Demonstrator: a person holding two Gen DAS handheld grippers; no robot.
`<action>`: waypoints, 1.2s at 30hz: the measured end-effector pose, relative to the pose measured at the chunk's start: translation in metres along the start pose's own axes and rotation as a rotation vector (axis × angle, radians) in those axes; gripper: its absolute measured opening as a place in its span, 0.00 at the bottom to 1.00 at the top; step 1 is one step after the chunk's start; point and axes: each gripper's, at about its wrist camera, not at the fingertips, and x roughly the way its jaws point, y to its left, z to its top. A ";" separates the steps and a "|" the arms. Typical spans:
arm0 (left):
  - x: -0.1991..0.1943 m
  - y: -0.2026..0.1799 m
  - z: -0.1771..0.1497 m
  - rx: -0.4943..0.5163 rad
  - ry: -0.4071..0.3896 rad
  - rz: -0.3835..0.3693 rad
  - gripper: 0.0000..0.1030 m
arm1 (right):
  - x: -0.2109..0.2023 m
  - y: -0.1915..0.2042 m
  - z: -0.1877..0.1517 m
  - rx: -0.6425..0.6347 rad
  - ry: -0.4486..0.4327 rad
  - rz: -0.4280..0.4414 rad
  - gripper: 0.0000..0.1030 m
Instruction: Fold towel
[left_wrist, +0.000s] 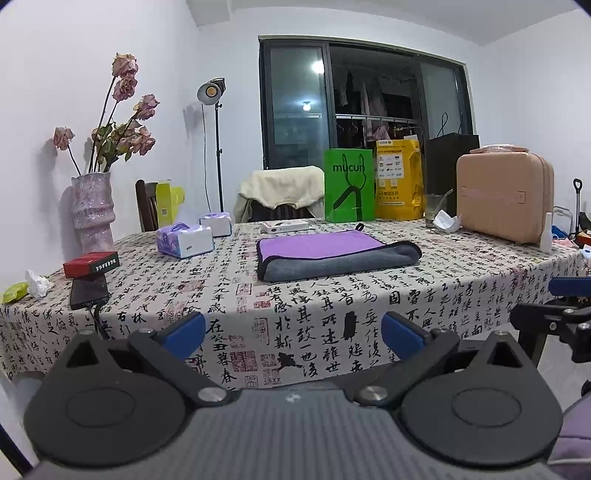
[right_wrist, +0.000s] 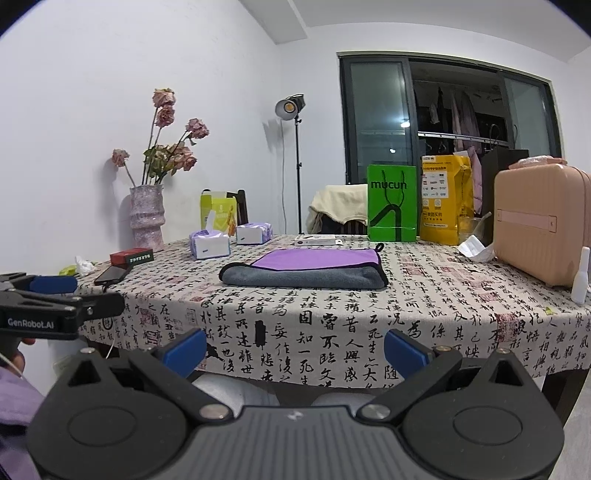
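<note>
White-walled room at night, pretty cluttered

A studio lamp (left_wrist: 211, 91) on a stand glowed beside the dark sliding window (left_wrist: 364, 99), laundry hung behind the glass, and a cream cloth draped a chair (left_wrist: 280, 190) behind the calligraphy-print tablecloth (left_wrist: 332, 295).

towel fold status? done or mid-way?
Done so far: the towel lies on the tablecloth with its grey near part rolled back over the purple face, so at least one fold looks made.

In hand: nothing. The left gripper and right gripper are both open, held off the table's near edge, clear of the towel.

Left: whether further folds are wanted can't be told from this.
</note>
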 end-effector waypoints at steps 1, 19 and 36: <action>0.002 0.001 -0.001 -0.001 0.002 0.002 1.00 | 0.001 -0.002 -0.001 0.005 0.001 -0.001 1.00; 0.082 0.021 0.008 -0.029 0.093 0.053 1.00 | 0.065 -0.035 0.002 0.011 0.016 -0.065 1.00; 0.201 0.035 0.052 0.012 0.109 0.008 0.90 | 0.161 -0.068 0.045 -0.010 0.104 -0.099 0.92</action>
